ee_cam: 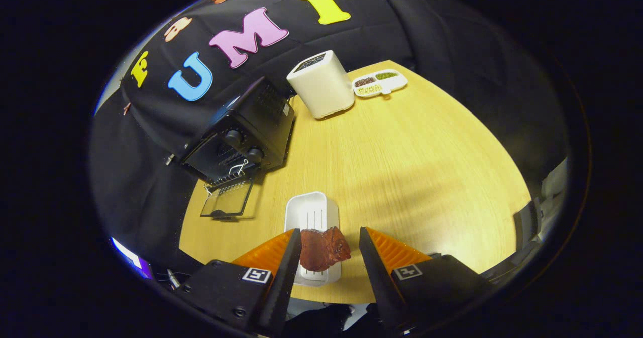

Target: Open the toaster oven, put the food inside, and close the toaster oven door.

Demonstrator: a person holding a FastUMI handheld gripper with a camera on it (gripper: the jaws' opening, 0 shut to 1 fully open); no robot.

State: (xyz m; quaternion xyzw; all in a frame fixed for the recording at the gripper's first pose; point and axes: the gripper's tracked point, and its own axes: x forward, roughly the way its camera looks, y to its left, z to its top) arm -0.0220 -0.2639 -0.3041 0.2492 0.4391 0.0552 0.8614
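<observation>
A: Gripper (330, 250)?
B: Fingers wide, food (324, 248) between them on the white tray (311, 210), nearer one finger, not pinched
A: Oven?
B: Toaster oven (241, 132) beyond on desk (412, 167), off to one side, door (227, 200) already down

The table (402, 167) has a pale wood-grain top, smooth with a soft sheen. On its far left, the toaster oven (246, 127) has a dark matt casing that looks like painted metal, glossy knobs, a bright wire rack and a glass door (227, 201) lying open and reflective. The tall white container (321, 84) at the far side looks like smooth matt plastic, as does the divided white dish (380, 83) to its right. The near white tray (311, 215) is ribbed plastic. On it the dark red food (324, 248) looks moist, lumpy and slightly glossy. The gripper (330, 242), fingers apart either side of the food, has ridged plastic-looking finger backs.
</observation>
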